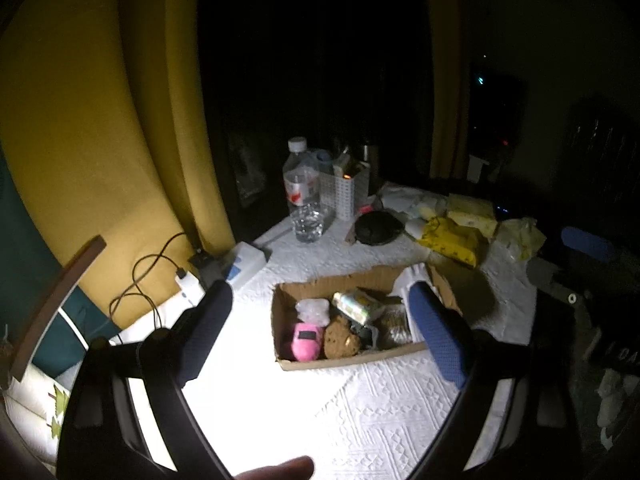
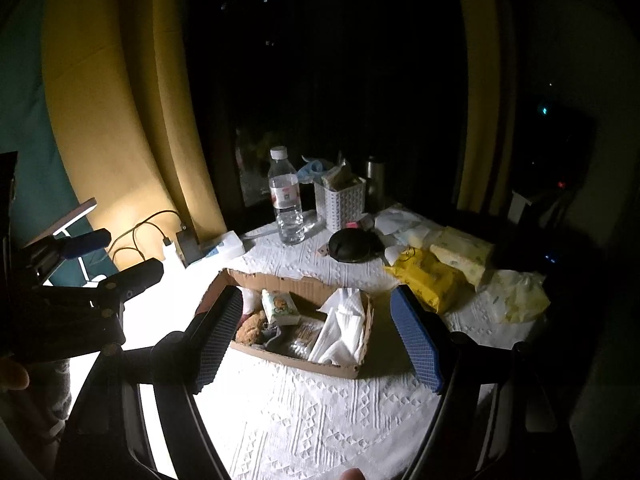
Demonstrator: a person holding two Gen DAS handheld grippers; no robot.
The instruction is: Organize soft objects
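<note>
Left wrist view: left gripper (image 1: pixel 320 334) and right gripper (image 2: pixel 316 342) both spread, empty, above cardboard box (image 1: pixel 344 362). Next: fetch yellow packet (image 1: pixel 454 242), pinch mid-body, lower gently.

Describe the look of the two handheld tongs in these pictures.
Both left tongs and right tongs share one build: black angular frames with bolted linkages and two long flat fingers faced in blue, grid-textured padding. No cables or markings show. A bare fingertip edges in; no sleeve is visible.

White-clothed table (image 2: pixel 320 420), cardboard box (image 2: pixel 280 280), water bottle (image 2: pixel 286 204), yellow packets (image 2: pixel 428 280)
</note>
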